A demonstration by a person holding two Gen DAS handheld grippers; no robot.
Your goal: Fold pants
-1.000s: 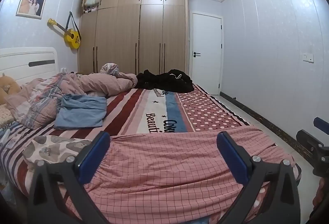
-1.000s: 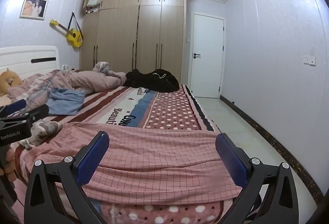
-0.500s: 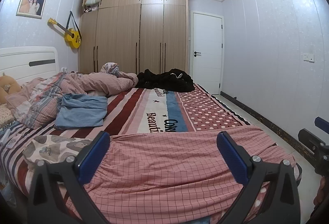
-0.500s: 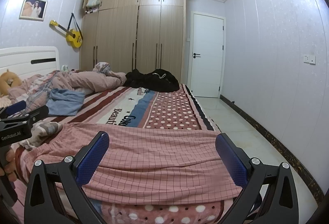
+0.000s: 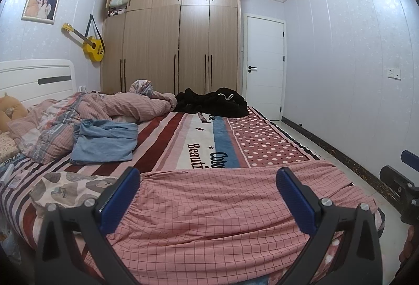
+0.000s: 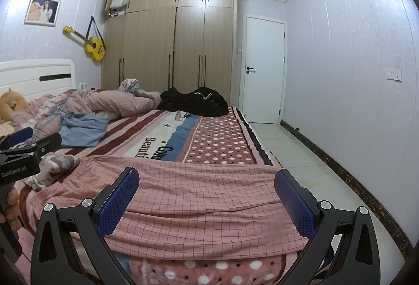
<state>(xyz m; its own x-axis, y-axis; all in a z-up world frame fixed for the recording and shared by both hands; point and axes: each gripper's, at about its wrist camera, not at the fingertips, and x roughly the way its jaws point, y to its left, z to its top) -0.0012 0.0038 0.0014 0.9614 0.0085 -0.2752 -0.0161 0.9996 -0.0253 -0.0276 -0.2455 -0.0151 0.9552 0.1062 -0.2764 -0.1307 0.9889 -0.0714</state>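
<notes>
Pink checked pants (image 5: 209,209) lie spread flat across the near end of the bed, waistband to the left; they also show in the right wrist view (image 6: 199,201). My left gripper (image 5: 209,190) is open and empty, held just above the pants. My right gripper (image 6: 207,193) is open and empty above the pants' right part near the bed's edge. The left gripper's body (image 6: 23,154) shows at the left of the right wrist view, and the right gripper's body (image 5: 400,180) at the right edge of the left wrist view.
The bed (image 5: 251,138) has a striped and dotted cover. A blue garment (image 5: 104,141), a patterned cloth (image 5: 62,188), a pink duvet (image 5: 117,107) and a black garment pile (image 5: 212,101) lie on it. Tiled floor (image 6: 301,154), wardrobe and door beyond.
Both grippers stay open over the pants. The views shift only slightly; nothing is taken hold of.
</notes>
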